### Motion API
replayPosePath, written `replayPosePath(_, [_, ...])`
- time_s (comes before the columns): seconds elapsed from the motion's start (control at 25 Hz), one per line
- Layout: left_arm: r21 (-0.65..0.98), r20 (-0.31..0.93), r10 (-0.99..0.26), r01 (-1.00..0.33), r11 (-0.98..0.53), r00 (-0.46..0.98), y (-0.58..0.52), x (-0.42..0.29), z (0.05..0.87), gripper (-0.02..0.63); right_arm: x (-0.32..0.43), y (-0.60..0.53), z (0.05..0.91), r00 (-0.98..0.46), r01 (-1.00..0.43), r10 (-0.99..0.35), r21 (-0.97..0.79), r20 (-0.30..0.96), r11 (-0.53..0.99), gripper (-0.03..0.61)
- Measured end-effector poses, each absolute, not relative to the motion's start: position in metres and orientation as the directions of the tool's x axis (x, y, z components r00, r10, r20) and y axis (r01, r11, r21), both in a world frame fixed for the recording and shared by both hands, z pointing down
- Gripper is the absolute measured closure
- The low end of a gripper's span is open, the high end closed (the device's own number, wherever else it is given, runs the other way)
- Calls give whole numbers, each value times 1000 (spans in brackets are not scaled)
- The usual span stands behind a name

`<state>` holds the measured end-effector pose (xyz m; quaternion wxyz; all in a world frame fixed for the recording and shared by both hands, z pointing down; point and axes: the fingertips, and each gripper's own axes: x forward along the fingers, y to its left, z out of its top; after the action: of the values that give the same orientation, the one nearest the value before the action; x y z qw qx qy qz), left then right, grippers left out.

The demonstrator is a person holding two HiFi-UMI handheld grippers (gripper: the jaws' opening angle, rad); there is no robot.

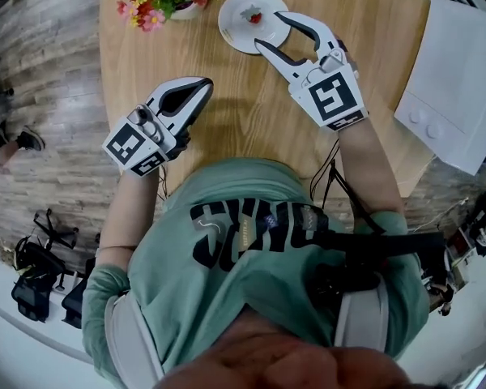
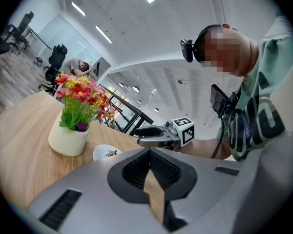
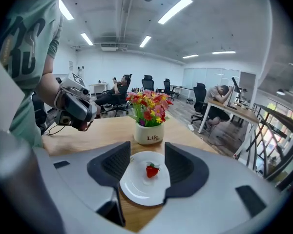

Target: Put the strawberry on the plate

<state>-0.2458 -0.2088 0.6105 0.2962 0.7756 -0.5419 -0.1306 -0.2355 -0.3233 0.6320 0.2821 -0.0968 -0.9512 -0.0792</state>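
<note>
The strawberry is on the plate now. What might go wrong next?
1. The right gripper hangs open with its jaw tips right by the rim of the plate. A careless pull back might nudge the plate along the table.
2. The strawberry lies loose on the plate, so a knock might roll it off.
3. The flower pot stands close behind the plate and might get bumped.

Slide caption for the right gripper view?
Open right gripper frames white plate with strawberry on it, flower pot behind.
</note>
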Motion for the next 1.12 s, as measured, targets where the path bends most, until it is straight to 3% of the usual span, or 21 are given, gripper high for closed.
replayPosePath(0.36, [547, 70, -931, -795, -264, 358, -155, -241, 553, 612, -210, -280, 579, -819, 218, 112, 124, 562, 968, 374])
replayPosePath(1.12, [494, -25, -882, -761, -420, 470, -7, -224, 467, 612, -154, -111, 503, -818, 146, 175, -96, 549, 985, 374])
